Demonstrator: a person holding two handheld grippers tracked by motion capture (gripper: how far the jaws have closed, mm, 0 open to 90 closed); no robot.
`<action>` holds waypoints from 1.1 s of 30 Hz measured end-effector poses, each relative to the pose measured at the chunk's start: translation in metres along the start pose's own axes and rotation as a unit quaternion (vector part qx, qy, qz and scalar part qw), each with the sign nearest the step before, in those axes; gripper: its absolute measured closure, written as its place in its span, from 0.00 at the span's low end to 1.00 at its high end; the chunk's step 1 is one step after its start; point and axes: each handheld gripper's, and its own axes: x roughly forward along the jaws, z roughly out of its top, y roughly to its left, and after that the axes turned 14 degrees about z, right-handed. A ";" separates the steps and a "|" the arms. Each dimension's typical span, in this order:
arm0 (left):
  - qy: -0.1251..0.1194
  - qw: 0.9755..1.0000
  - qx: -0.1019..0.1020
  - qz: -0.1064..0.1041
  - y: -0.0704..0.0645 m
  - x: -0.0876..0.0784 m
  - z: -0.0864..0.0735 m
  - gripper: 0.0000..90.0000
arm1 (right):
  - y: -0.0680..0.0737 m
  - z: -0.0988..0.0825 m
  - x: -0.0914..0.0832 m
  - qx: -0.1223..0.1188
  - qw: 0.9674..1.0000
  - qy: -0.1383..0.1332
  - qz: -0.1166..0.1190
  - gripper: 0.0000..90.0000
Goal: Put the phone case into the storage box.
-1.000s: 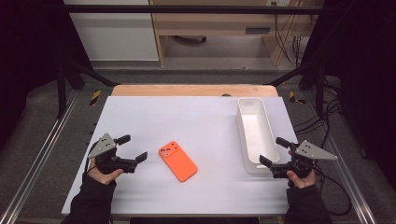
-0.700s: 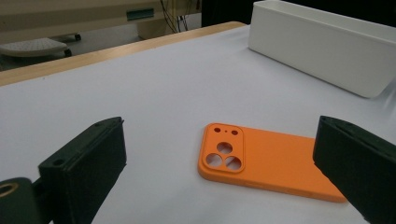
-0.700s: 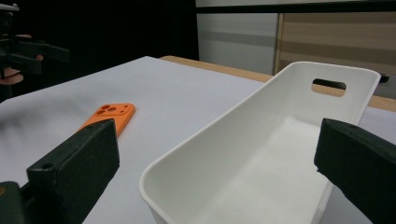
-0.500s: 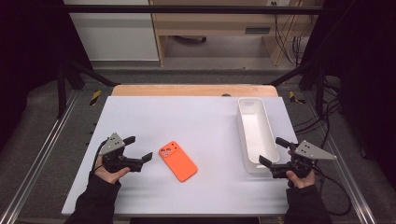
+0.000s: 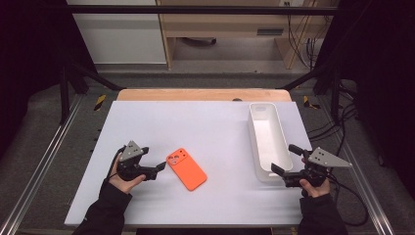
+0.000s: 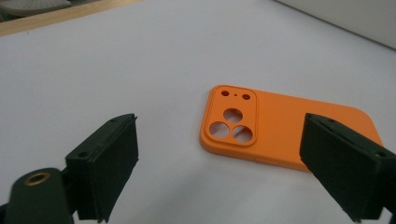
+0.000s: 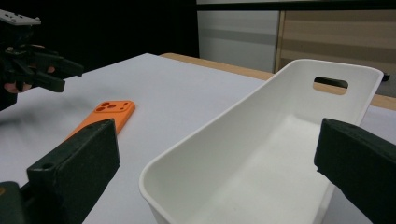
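An orange phone case (image 5: 186, 169) lies flat on the white table, camera cut-outs toward the back left. My left gripper (image 5: 157, 170) sits just left of it, tips almost at its camera corner. In the left gripper view the case (image 6: 280, 126) lies just ahead of the left gripper (image 6: 222, 126). Its jaws have just been closing a little but stand wide, pressing on nothing. My right gripper (image 5: 285, 159) is open at the near end of a long white tray (image 5: 252, 132). In the right gripper view its jaws straddle the tray's near rim (image 7: 210, 125); the tray is empty.
The white table top (image 5: 210, 122) has a wooden strip (image 5: 200, 94) along its far edge. Metal rails run down both sides, with cables (image 5: 342, 122) on the floor at the right. Bare table lies between case and tray.
My left gripper has moved right and slightly down toward the orange case. The right gripper and the tray have not moved.
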 end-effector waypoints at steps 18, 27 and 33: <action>0.052 0.998 -0.009 0.017 -0.009 0.013 -0.006 0.60 | 0.000 0.000 0.000 -0.002 1.000 0.004 -0.002 0.00; 0.072 0.997 -0.006 0.011 -0.013 0.019 -0.005 0.83 | 0.000 0.000 0.000 -0.002 1.000 0.004 -0.002 0.00; 0.074 0.997 -0.003 0.021 -0.016 0.023 -0.005 0.93 | 0.000 0.000 0.000 -0.003 1.000 0.003 -0.001 0.00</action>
